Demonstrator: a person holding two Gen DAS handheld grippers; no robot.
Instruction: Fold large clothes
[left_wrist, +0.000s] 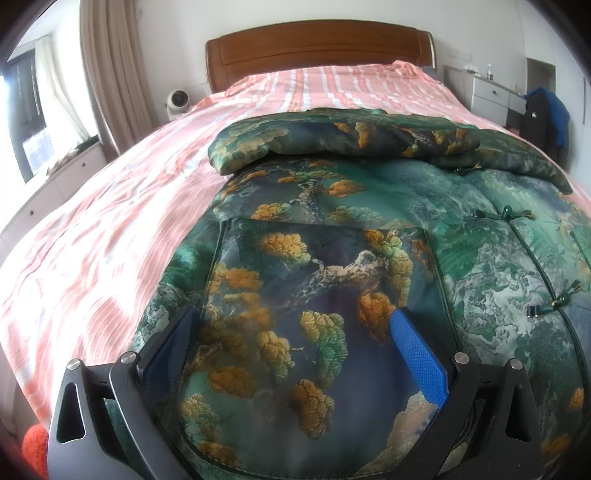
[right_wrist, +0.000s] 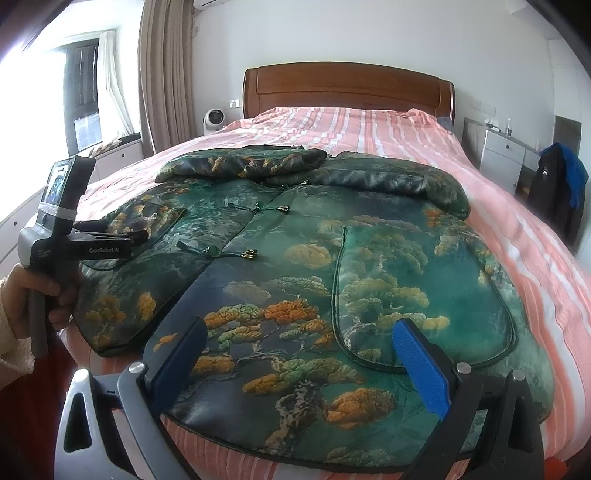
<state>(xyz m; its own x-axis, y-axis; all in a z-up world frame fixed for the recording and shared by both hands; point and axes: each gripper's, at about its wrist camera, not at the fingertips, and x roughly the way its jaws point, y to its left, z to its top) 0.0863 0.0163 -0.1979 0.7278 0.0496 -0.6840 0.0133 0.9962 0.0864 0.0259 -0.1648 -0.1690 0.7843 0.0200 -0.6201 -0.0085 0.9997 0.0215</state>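
**Inspector:** Left tool (left_wrist: 291, 332) first. Condition?

**Assistant:** Fingers spread wide, nothing between them. It hangs low over the patch pocket (left_wrist: 317, 295) on its side of the jacket (left_wrist: 369, 206). From the right wrist view the same tool (right_wrist: 142, 236) shows at 9 o'clock, gripped in the person's hand (right_wrist: 40, 291), fingertips over the jacket's left edge.

**Inspector:** Right tool?

**Assistant:** Right tool (right_wrist: 299, 343) likewise spread apart, holding nothing. It hovers over the hem at 6 o'clock, blue pads (right_wrist: 421, 365) either side of the printed cloth.

**Inspector:** Location of the garment?

**Assistant:** Green jacket printed with pine trees, lying front up on the bed (right_wrist: 388, 125), hem toward the cameras, over a pink striped sheet (left_wrist: 92, 229). Front closed with knot fastenings (right_wrist: 255, 211) down the middle. Both sleeves are folded in across the chest at 12 o'clock: one sleeve (right_wrist: 236, 164) on the left, the other sleeve (right_wrist: 388, 179) on the right.

**Inspector:** Surroundings?

**Assistant:** Wooden headboard (right_wrist: 347, 86) beyond, small white fan (right_wrist: 213, 120) at 11 o'clock, white nightstand (right_wrist: 506, 151) at 2 o'clock.
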